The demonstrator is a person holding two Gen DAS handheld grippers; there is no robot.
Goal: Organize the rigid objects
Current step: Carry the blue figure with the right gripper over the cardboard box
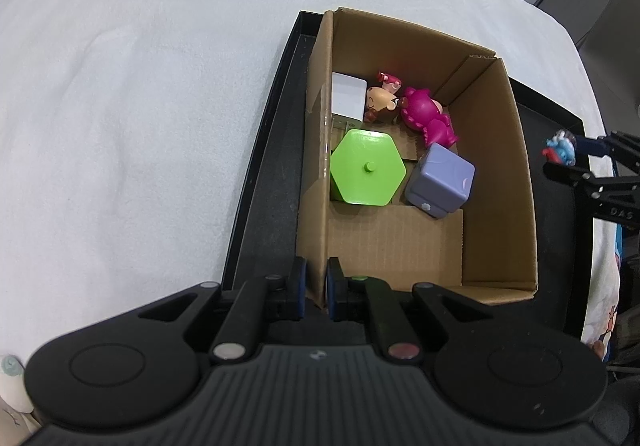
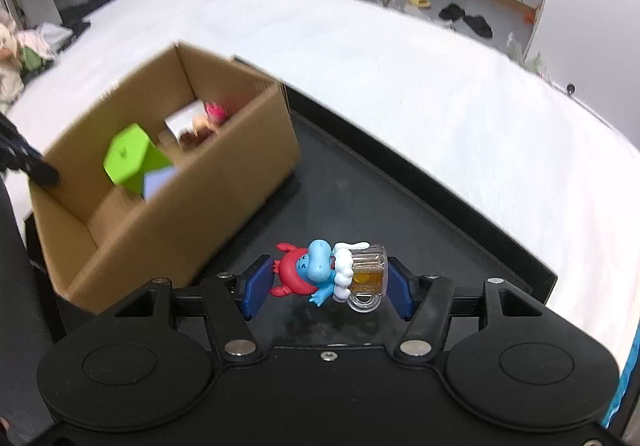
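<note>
An open cardboard box (image 1: 516,182) stands on a black tray (image 1: 264,150). Inside lie a green hexagonal block (image 1: 366,170), a purple cube (image 1: 440,180), a magenta bear figure (image 1: 428,116), a small brown-haired figurine (image 1: 380,104) and a white block (image 1: 348,94). My left gripper (image 1: 316,292) is shut on the box's near left wall. My right gripper (image 2: 326,284) is shut on a blue figurine with a beer mug (image 2: 328,272), held above the tray (image 2: 360,186) to the right of the box (image 2: 208,206). The figurine also shows in the left wrist view (image 1: 560,150).
The tray lies on a white cloth-covered surface (image 1: 140,106). In the right wrist view, the room beyond holds clutter: clothes at the left (image 2: 32,42), shoes on the floor (image 2: 464,16), furniture.
</note>
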